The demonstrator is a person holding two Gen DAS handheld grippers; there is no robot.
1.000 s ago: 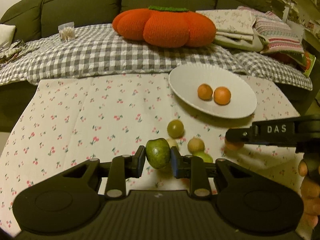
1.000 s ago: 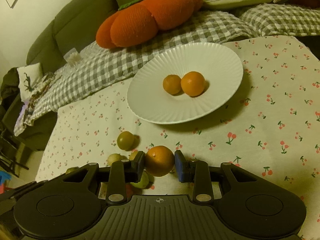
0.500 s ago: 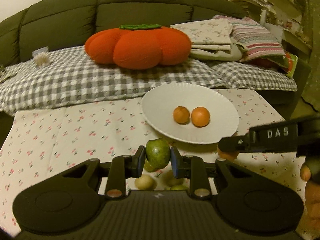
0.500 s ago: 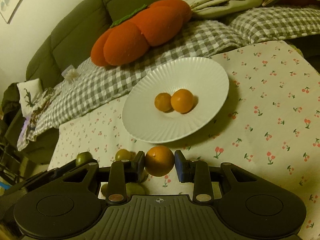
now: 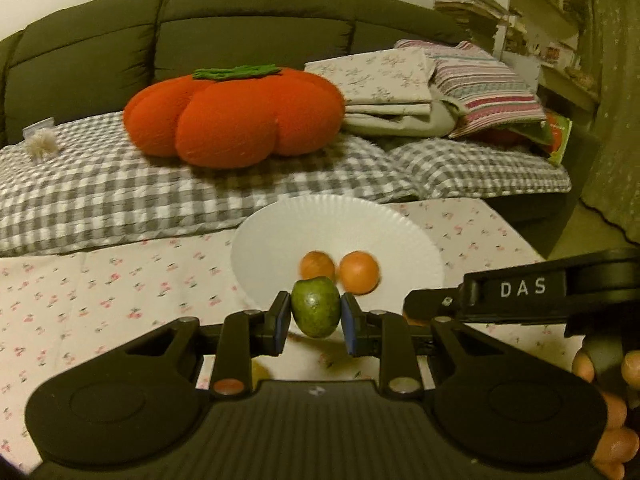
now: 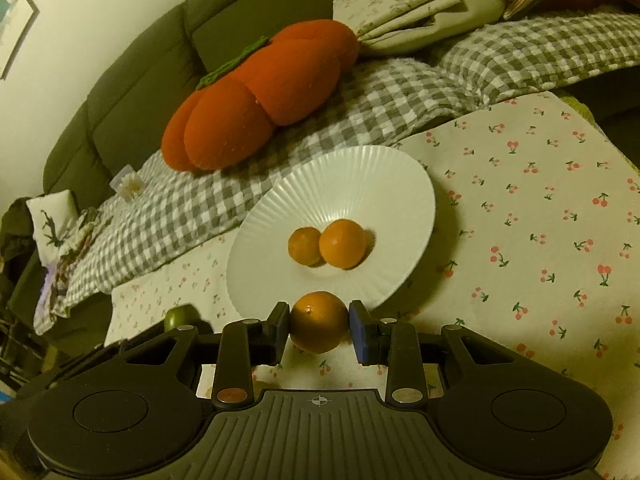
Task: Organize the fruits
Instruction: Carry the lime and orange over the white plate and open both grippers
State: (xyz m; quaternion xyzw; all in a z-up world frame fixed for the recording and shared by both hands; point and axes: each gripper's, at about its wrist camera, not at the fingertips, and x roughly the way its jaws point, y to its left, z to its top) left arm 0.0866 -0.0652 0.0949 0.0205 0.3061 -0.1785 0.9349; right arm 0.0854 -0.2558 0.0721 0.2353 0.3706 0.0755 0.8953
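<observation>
My left gripper (image 5: 315, 313) is shut on a green fruit (image 5: 316, 306) and holds it above the near rim of the white ribbed plate (image 5: 280, 236). My right gripper (image 6: 319, 328) is shut on an orange (image 6: 319, 328) at the plate's (image 6: 360, 176) near edge. Two small oranges (image 6: 326, 245) lie side by side in the plate; they also show in the left wrist view (image 5: 340, 270). The right gripper shows from the side in the left wrist view (image 5: 520, 292). The green fruit shows at the left in the right wrist view (image 6: 178, 317).
The plate stands on a table with a cherry-print cloth (image 6: 540, 220). Behind it is a sofa with a checked blanket (image 5: 100, 196), an orange pumpkin cushion (image 5: 234, 116) and folded linens (image 5: 400, 88). One loose yellowish fruit (image 5: 260, 370) peeks out under the left gripper.
Both grippers have risen and moved forward toward the plate with their fruits. The loose fruits on the cloth have dropped out of view beneath them.
</observation>
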